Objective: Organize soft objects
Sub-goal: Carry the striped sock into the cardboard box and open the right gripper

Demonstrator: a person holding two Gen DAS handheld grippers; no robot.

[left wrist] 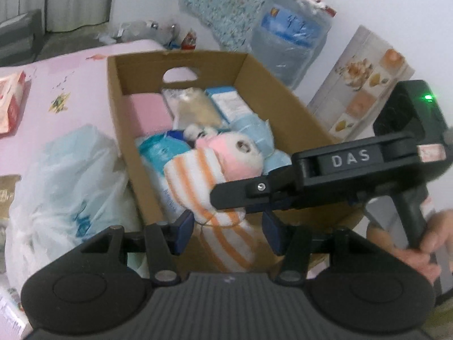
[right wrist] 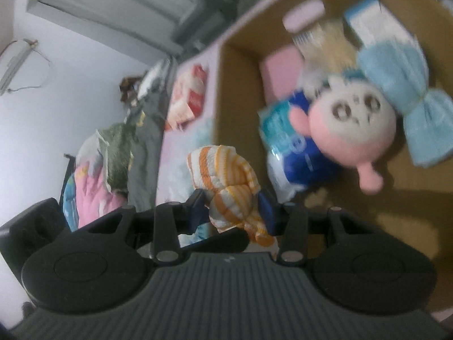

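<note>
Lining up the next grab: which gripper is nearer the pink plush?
Right. The right gripper, shut on the striped cloth, reaches just beside the pink plush; the left gripper sits further back, open around the cloth's lower end.

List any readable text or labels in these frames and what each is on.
"DAS": white letters on the right gripper body, seen from the left wrist.
Print on the blue-and-white pack in the cardboard box: too blurred.
Print on the red-and-white packet: too blurred.

orange-striped cloth (right wrist: 226,181) | bunched, draped over box edge | pink plush (right wrist: 351,124) | in box
</note>
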